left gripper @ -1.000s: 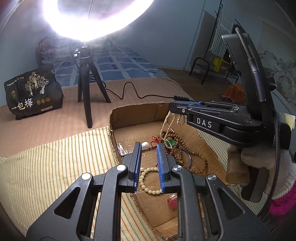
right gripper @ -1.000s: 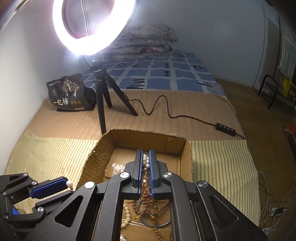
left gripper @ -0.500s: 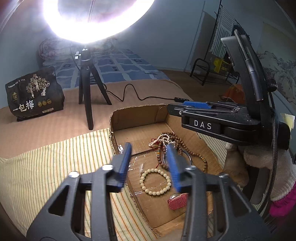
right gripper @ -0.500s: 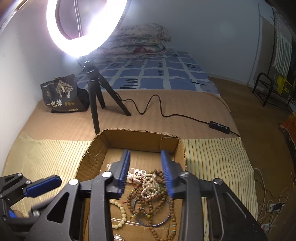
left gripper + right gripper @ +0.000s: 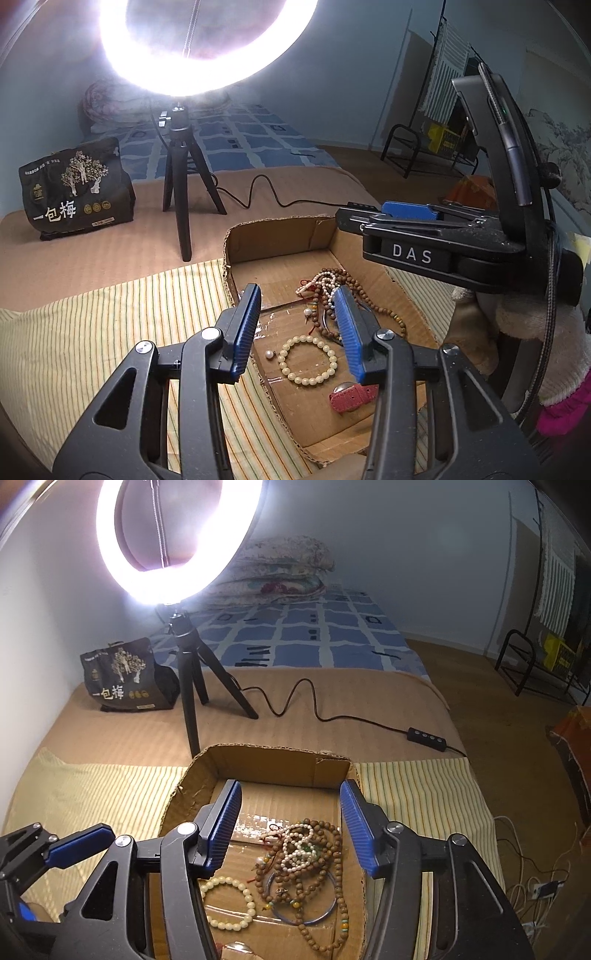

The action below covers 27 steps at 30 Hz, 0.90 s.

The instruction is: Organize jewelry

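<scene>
A shallow cardboard box point(image 5: 266, 762) lies on the striped cloth point(image 5: 424, 794) spread over the bed, its long axis running away from the person towards the ring light point(image 5: 177, 539). All the jewelry is on the box floor. The tangle of brown bead strands point(image 5: 314, 856), with a white pearl string knotted through it, sprawls lengthwise along the box, one strand trailing back towards the near edge. The cream bead bracelet point(image 5: 308, 360) lies flat as a closed ring, apart from the tangle and nearer the person, and a red strap point(image 5: 351, 397) lies just beside it, angled across the box.

The right hand-held gripper point(image 5: 291, 827) hangs over the tangle, tilted downward, its jaws spread wide and having just been opening; the beads lie below and between them, untouched. The left hand-held gripper point(image 5: 301, 325) hovers over the bracelet with its jaws partly apart and nothing in them; the bracelet shows in the gap below, with the tangle just beyond its right finger.
</scene>
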Tool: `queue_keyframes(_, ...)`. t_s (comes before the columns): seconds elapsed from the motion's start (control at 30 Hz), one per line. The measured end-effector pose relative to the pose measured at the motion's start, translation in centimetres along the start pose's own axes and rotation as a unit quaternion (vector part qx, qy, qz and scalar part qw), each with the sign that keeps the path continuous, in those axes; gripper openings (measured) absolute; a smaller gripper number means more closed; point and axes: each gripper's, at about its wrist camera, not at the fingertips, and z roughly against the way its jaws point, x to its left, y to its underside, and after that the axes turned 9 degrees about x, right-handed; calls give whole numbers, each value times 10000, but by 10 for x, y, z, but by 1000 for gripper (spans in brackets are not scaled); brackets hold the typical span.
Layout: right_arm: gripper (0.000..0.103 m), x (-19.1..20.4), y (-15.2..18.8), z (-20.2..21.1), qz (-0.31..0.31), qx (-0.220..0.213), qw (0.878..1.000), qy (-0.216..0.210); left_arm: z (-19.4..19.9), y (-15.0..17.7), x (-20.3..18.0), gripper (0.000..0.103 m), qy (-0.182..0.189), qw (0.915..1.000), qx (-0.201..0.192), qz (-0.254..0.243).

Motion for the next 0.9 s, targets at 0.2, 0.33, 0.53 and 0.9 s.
queue_keyframes(0.2, 56, 3, 3, 16, 38, -113, 9999, 62, 17, 3, -1, 42, -38, 9999, -144, 44)
queue_keyframes(0.33, 61, 5, 6, 28, 47, -233, 9996, 129, 29, 6, 0, 42, -79, 9997, -242, 18)
queue_keyframes(0.53, 62, 11, 13, 50, 65, -396, 9991, 125, 53, 11, 4, 42, -123, 9990, -435, 60)
queue_keyframes(0.9, 65, 34, 38, 90, 284, -621, 9976, 120, 96, 28, 3, 44, -184, 9976, -670, -69)
